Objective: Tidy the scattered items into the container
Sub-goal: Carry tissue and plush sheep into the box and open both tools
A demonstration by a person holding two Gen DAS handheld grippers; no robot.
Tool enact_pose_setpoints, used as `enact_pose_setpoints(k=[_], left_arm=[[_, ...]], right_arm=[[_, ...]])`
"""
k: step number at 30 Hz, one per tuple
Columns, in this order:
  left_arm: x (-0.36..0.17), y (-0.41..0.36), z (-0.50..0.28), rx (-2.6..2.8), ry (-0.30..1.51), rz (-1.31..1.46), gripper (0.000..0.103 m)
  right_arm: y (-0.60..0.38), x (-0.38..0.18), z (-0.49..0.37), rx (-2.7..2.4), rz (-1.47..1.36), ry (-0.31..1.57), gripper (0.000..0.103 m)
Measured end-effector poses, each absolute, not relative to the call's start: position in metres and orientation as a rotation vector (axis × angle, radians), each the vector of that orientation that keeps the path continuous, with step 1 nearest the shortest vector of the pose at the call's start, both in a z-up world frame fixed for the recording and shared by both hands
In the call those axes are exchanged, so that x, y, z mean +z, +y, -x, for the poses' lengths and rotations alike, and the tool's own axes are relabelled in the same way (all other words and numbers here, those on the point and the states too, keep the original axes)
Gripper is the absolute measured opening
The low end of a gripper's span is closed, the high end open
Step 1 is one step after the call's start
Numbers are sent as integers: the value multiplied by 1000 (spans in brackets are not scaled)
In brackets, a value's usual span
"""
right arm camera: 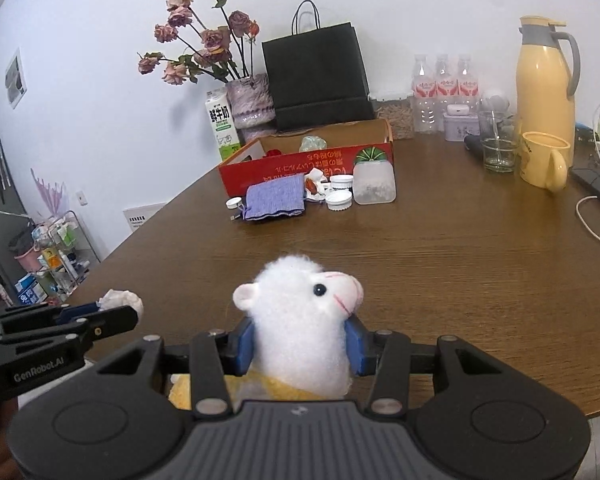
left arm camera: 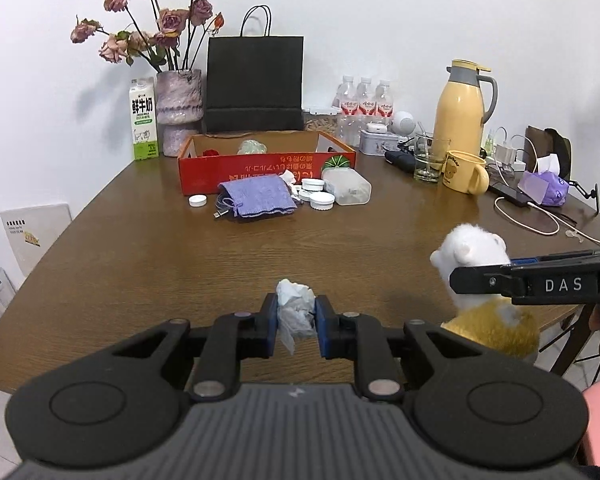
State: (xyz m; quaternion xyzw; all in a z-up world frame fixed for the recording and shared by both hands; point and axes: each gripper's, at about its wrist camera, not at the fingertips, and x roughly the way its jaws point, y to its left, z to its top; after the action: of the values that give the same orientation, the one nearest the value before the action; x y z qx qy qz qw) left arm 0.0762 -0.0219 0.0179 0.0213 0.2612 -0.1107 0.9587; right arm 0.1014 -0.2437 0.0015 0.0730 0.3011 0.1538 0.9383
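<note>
Both grippers are loaded right now. The left gripper (left arm camera: 296,322) has its jaws clamped on a crumpled white tissue (left arm camera: 295,312), held just above the near edge of the wooden surface (left arm camera: 180,264). The right gripper (right arm camera: 300,346) has its jaws squeezed around the neck of a white plush alpaca (right arm camera: 300,320) with a yellow body, its head sticking up between the blue pads (right arm camera: 244,344).

The container is a red cardboard box (left arm camera: 260,168) toward the back of the surface, with a red item and a pale greenish lump already inside. Still scattered right in front of it: a purple knitted pouch (left arm camera: 258,196) lying on a cable, several white bottle caps (left arm camera: 316,194) bunched together, one more cap (left arm camera: 198,200) off to the left, and a frosted plastic jar (left arm camera: 348,186) on its side touching the box.
</note>
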Motion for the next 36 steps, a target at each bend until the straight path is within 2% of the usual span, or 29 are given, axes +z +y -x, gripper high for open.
enact_pose_setpoints(k=[9, 14, 22, 26, 30, 36], left_arm=[[13, -20, -94, -221, 561, -29, 20], [27, -1, -141, -264, 600, 77, 20], [109, 16, -262, -250, 434, -3, 20], [133, 26, -339, -248, 449, 36, 20], [122, 27, -423, -207, 546, 34, 20], [63, 27, -516, -151, 726, -29, 20]], right_arm=[[-250, 1, -112, 296, -174, 594, 44], [-252, 9, -150, 261, -140, 569, 44], [-261, 101, -265, 304, -131, 408, 44], [-263, 140, -353, 325, -164, 417, 44], [-246, 144, -440, 261, -60, 454, 44], [-226, 82, -555, 205, -82, 676, 44]])
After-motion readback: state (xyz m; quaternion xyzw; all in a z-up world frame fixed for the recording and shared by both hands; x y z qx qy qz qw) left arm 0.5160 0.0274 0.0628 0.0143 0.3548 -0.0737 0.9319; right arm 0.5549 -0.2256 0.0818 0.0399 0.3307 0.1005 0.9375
